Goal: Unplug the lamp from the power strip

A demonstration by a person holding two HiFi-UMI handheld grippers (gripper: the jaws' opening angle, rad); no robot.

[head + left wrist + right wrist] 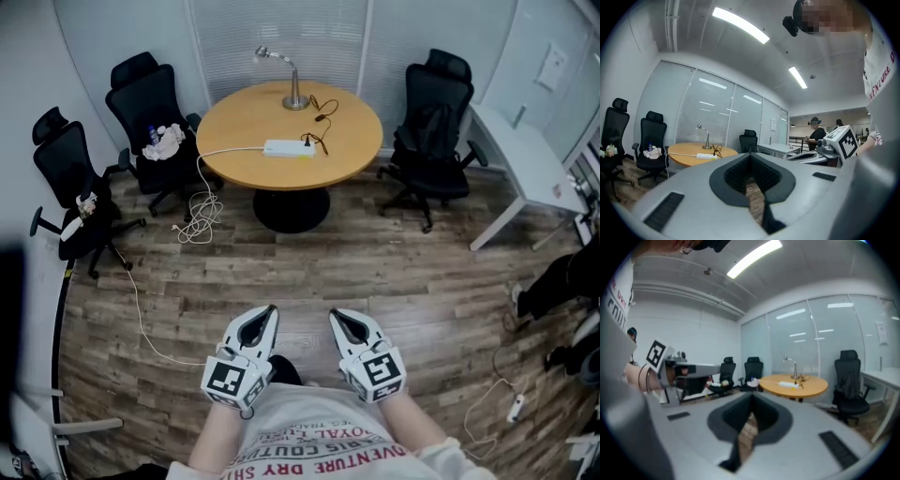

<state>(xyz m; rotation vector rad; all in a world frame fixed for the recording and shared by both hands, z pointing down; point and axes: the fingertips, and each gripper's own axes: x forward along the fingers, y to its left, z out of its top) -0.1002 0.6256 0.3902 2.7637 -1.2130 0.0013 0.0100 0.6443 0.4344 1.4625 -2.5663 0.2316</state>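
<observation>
Far ahead stands a round wooden table (234,131). On it are a silver gooseneck lamp (294,89) and a white power strip (288,147), with the lamp's black cord (322,117) running to the strip's right end. Both grippers are held close to my body, well short of the table. The left gripper (269,311) and the right gripper (336,316) are shut, with nothing between their tips. The left gripper view shows the lamp (707,137) and strip (707,156) small at the left. In the right gripper view the lamp (792,366) and strip (790,385) lie right of centre.
Black office chairs (150,108) (433,131) (70,187) ring the table. The strip's white cable (199,211) coils on the wood floor and trails left. A white desk (520,164) stands at the right. Another person (816,133) stands in the background.
</observation>
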